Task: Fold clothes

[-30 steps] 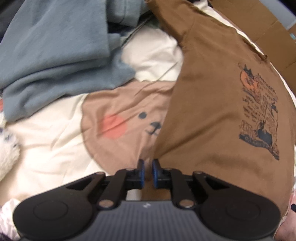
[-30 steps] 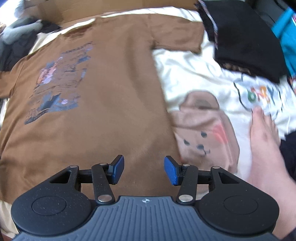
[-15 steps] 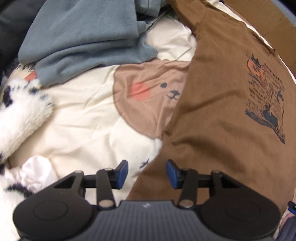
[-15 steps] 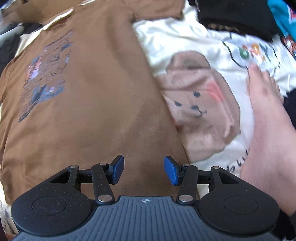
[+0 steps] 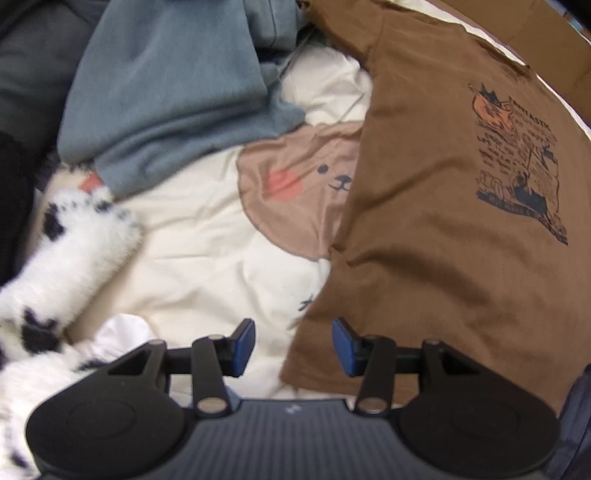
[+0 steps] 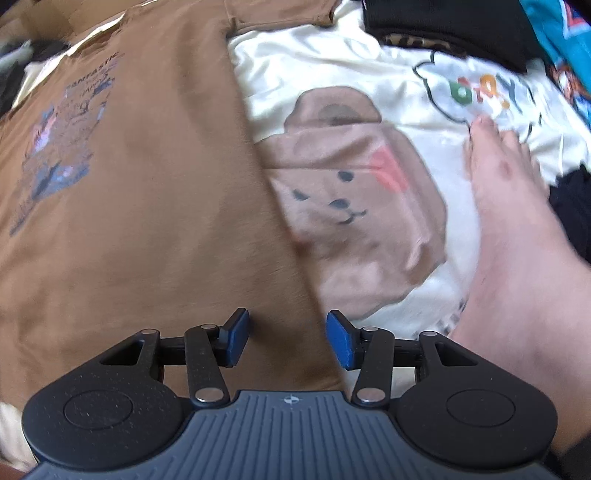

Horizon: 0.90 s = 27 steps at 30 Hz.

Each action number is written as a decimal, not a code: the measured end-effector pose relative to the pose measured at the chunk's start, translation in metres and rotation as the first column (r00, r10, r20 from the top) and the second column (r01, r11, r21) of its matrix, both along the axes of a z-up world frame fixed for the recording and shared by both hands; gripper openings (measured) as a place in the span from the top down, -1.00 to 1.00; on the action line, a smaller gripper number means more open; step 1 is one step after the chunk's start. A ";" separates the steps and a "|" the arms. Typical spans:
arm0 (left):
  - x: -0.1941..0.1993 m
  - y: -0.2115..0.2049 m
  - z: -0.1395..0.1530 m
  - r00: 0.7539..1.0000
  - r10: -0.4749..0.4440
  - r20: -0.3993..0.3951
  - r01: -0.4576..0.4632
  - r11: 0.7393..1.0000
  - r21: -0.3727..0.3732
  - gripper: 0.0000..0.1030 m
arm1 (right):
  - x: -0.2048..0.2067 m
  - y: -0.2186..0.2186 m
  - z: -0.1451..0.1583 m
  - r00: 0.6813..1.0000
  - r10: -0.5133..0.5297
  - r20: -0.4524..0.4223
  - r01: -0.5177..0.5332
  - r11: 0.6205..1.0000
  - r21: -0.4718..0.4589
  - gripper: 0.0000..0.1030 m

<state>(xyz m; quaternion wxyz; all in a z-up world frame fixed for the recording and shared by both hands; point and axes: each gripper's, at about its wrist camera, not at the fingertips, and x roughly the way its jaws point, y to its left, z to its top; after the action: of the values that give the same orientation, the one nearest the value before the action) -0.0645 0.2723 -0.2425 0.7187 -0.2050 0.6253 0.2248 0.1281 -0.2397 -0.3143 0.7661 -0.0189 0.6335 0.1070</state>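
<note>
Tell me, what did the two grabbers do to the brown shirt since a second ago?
The left gripper was pinching the brown T-shirt's edge; its jaws have just opened, let go and pulled back, empty, so more cream bear bedding shows. The right gripper moved in closer over the shirt's other edge. It stayed open and empty, the shirt stayed flat, and the bare foot stayed on the bedding.

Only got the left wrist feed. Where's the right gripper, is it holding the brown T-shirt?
Observer: No, the right gripper is open with nothing between its pads, and it's over the brown T-shirt at its side edge.
Operator: Anything near that edge?
Observer: A bare foot rests on the bear-print sheet, apart from the shirt.
Operator: More clothes on that side?
Observer: A black garment and a teal garment lie at the sheet's far end.
</note>
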 end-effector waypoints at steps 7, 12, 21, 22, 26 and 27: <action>-0.012 0.011 0.006 0.999 0.028 0.018 -0.028 1.000 -0.012 0.03 | 0.018 -0.003 -0.007 0.986 0.137 -0.092 -0.142 0.989 -0.043 0.00; -0.018 0.006 -0.010 1.000 -0.010 -0.009 0.009 0.999 -0.030 0.05 | 0.014 -0.006 -0.014 0.968 0.192 -0.163 -0.205 0.976 -0.069 0.08; -0.018 -0.001 -0.036 0.997 -0.062 -0.045 0.059 0.996 -0.064 0.07 | 0.014 -0.005 -0.025 0.953 0.187 -0.238 -0.207 0.977 -0.060 0.41; -0.018 -0.002 -0.039 0.996 -0.068 -0.050 0.065 0.996 -0.065 0.07 | 0.014 -0.003 -0.025 0.951 0.197 -0.240 -0.216 0.975 -0.059 0.43; -0.018 -0.003 -0.050 0.996 -0.072 -0.059 0.068 0.995 -0.069 0.07 | 0.015 -0.004 -0.019 0.949 0.190 -0.252 -0.207 0.978 -0.040 0.80; -0.018 -0.002 -0.053 0.996 -0.068 -0.056 0.064 0.995 -0.075 0.08 | 0.014 -0.004 -0.017 0.948 0.194 -0.252 -0.212 0.976 -0.044 0.82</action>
<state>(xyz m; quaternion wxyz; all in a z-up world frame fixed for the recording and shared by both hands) -0.0829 0.2704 -0.2954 0.6990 -0.2038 0.6603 0.1839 0.1426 -0.2439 -0.3309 0.6654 -0.0975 0.7216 0.1643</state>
